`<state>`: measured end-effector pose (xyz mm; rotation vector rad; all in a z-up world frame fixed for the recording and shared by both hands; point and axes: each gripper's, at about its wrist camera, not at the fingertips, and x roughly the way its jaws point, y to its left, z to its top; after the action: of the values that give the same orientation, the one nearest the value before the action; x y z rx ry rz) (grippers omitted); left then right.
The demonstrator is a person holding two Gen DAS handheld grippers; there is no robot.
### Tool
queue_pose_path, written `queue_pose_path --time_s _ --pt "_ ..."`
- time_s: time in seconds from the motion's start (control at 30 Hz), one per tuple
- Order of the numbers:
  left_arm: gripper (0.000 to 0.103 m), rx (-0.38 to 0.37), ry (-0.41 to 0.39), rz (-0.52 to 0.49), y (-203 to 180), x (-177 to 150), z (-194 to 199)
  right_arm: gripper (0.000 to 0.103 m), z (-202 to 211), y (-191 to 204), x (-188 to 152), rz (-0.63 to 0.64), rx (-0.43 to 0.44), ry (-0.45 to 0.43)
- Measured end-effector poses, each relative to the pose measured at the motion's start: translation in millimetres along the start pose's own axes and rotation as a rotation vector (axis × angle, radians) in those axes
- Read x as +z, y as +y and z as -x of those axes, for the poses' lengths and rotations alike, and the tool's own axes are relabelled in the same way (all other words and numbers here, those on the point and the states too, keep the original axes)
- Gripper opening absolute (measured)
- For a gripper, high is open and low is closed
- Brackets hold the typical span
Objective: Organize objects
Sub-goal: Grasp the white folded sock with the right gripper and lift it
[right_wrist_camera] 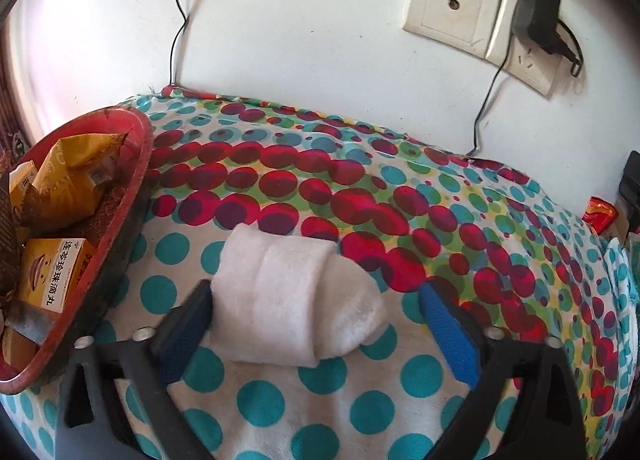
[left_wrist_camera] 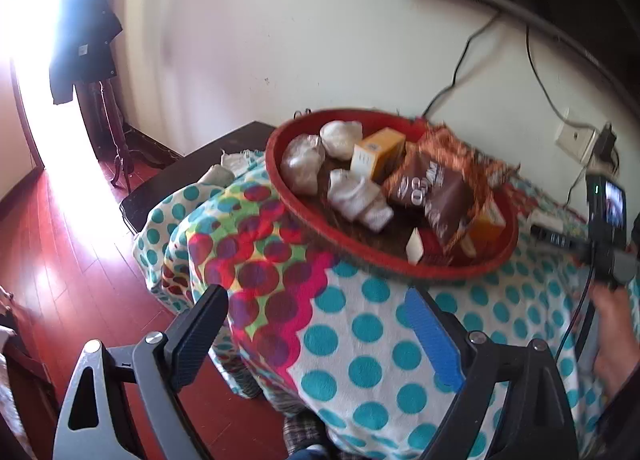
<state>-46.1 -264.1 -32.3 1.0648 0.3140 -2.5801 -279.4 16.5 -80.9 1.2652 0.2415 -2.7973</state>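
Right tool [right_wrist_camera: 316,324] open astride rolled white fleece cloth [right_wrist_camera: 296,300], left pad touching; may squash or slip. Left tool [left_wrist_camera: 320,324] open, empty.

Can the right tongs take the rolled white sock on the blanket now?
Probably yes. The rolled white sock lies between the fingers of the right tongs, which are open around it; the left pad seems to touch it, the right pad is still apart. Nothing covers it on the dotted blanket.
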Motion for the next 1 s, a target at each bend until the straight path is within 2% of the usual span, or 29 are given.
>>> queue_pose_path --time_s 0.07,0.1,0.2,0.3,0.5,0.67,1.0 --pt "0.092 0.035 -0.013 -0.025 -4.9 0.1 -0.6 0.057 -1.8 1.8 0.3 -0.003 0.024 0.006" --pt "0.092 0.019 -0.013 -0.011 -4.7 1.1 -0.8 0.05 -2.4 2.4 -0.1 -0.008 0.032 0.011" --pt "0.092 -0.025 -0.034 0.02 -4.5 5.1 1.0 0.041 -1.0 6.8 -0.2 0.007 0.039 0.006" --pt "0.092 -0.021 -0.03 -0.025 -12.0 2.2 -1.1 0.034 2.3 4.1 -1.6 -0.003 0.043 -0.012" --pt "0.092 -0.025 -0.039 -0.049 -15.7 3.8 6.0 0.034 18.1 5.6 -4.8 0.03 0.033 -0.04" --pt "0.092 -0.003 -0.027 -0.045 -11.2 4.5 8.8 0.034 44.7 14.8 -0.7 0.048 0.063 -0.06" --pt "0.092 0.017 -0.042 -0.006 8.9 7.7 17.3 0.034 118.0 81.2 11.1 0.187 0.153 -0.15"
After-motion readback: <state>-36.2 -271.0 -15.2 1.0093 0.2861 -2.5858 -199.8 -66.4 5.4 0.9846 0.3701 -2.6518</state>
